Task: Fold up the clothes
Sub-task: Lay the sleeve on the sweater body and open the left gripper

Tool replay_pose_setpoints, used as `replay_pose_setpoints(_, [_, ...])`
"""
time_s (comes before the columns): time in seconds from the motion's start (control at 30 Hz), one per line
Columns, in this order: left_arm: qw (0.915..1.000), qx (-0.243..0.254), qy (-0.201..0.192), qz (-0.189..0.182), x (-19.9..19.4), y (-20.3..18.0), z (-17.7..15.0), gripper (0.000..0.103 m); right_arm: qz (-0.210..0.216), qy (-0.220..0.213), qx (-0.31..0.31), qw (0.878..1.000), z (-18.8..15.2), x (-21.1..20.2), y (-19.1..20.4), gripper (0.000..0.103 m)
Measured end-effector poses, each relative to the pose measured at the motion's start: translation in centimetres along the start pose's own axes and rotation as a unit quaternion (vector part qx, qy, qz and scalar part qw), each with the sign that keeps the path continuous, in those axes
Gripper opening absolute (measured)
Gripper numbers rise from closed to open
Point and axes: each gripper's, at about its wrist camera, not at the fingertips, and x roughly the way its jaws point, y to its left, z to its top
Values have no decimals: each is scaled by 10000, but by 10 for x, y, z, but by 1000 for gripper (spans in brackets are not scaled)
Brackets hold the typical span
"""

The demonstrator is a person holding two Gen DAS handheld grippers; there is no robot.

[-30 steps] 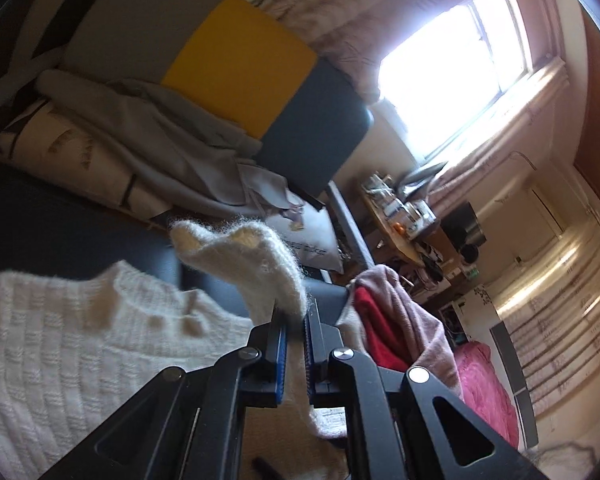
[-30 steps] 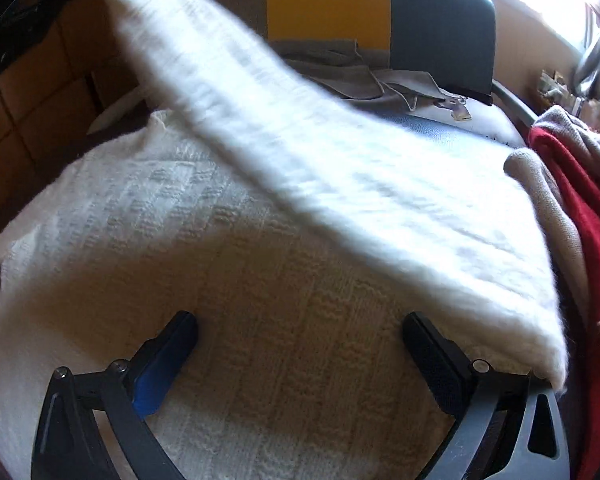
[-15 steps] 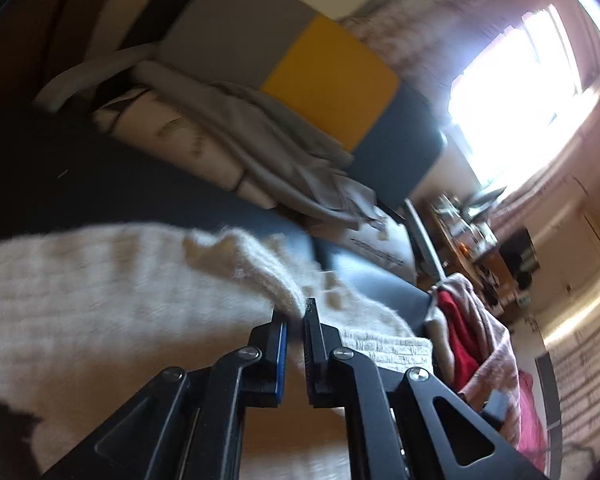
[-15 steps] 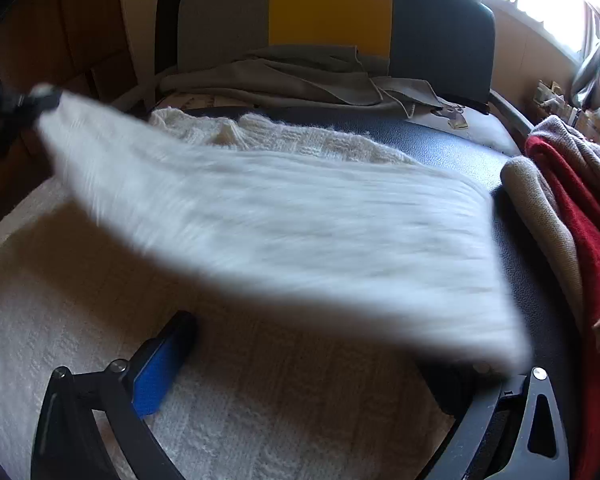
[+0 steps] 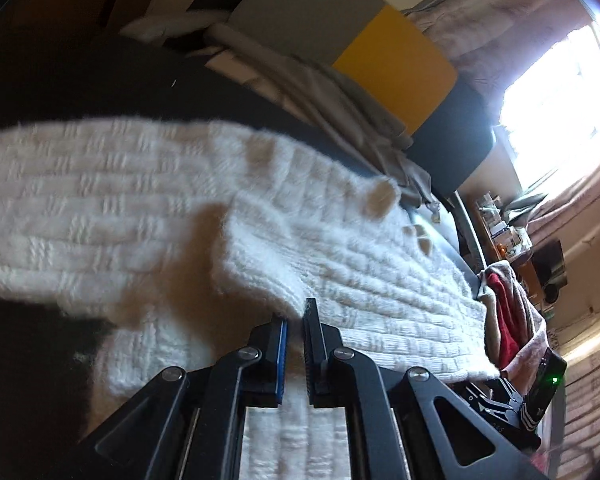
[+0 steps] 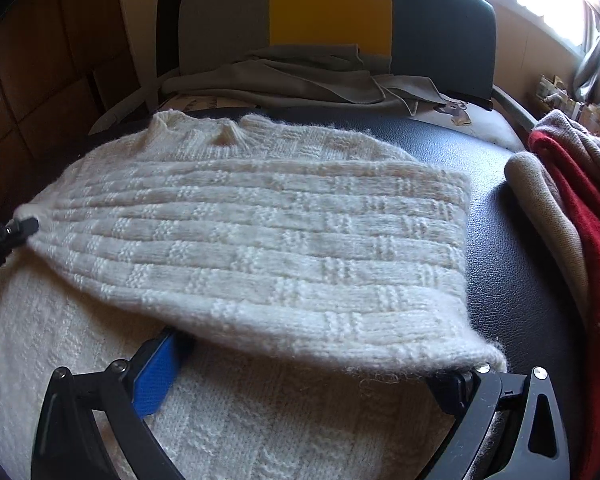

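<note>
A cream knitted sweater (image 6: pixel 260 240) lies spread over the black padded seat (image 6: pixel 512 248) of a chair, its neck toward the backrest (image 6: pixel 332 4), which is striped grey, yellow and dark blue. 1 sleeve is folded across the body of the sweater and lies nearly flat, its cuff end out at the left edge.

The left gripper (image 5: pixel 295 322) sits at that cuff; its tip also shows at the far left of the right wrist view (image 6: pixel 20 227). Its 2 jaws have just been easing apart and now stand a narrow slit apart, with the fuzzy edge of the cuff at the fingertips. Whether the pads still pinch the wool I cannot tell.

The right gripper (image 6: pixel 308 364) rests low over the near part of the sweater with its jaws spread wide, grasping nothing; the folded sleeve's lower edge drapes over both fingertips.

A grey garment (image 6: pixel 300 76) lies crumpled at the back of the seat against the backrest. To the right, a heap of clothes (image 6: pixel 572 200) in red, beige and pinkish grey lies beside the sweater. A bright window (image 5: pixel 556 92) glows beyond.
</note>
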Motion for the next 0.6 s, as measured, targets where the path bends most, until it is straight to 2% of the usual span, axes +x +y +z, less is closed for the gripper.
replay_pose_setpoints(0.03, [9999,-97,69,-85,2,4,1,11,-3,12,-7,10000,0,0,0,103])
replay_pose_setpoints(0.1, [9977,-479,191,-431,2,14,5,23,12,29,1,10000,1,0,0,103])
replay_pose_setpoints(0.13, [9957,-686,225,-587,1,19,8,25,25,29,9,10000,1,0,-1,103])
replay_pose_setpoints(0.2, [9898,-1104,154,-883,-4,30,12,34,50,18,35,10000,1,0,-1,103])
replay_pose_setpoints(0.27, [9851,-1388,95,-1009,-4,38,18,36,46,11,32,10000,0,0,-1,103])
replay_pose_setpoints(0.3, [9858,-1413,69,-901,-3,39,22,33,44,9,31,10000,0,0,-1,103])
replay_pose_setpoints(0.33, [9894,-1278,25,-684,-2,35,26,28,44,12,35,10000,0,0,-1,103])
replay_pose_setpoints(0.4, [9961,-730,-92,-483,-4,16,34,9,48,19,35,10000,1,0,0,103])
replay_pose_setpoints(0.43, [9979,-437,-177,-454,-8,4,39,6,50,22,35,10000,1,0,0,103])
replay_pose_setpoints(0.5, [9983,2,-421,-396,-18,-16,48,7,74,-14,42,10000,1,-2,0,103])
replay_pose_setpoints(0.6, [9982,287,-511,100,-19,-23,59,7,221,-74,121,9997,0,-4,-3,103])
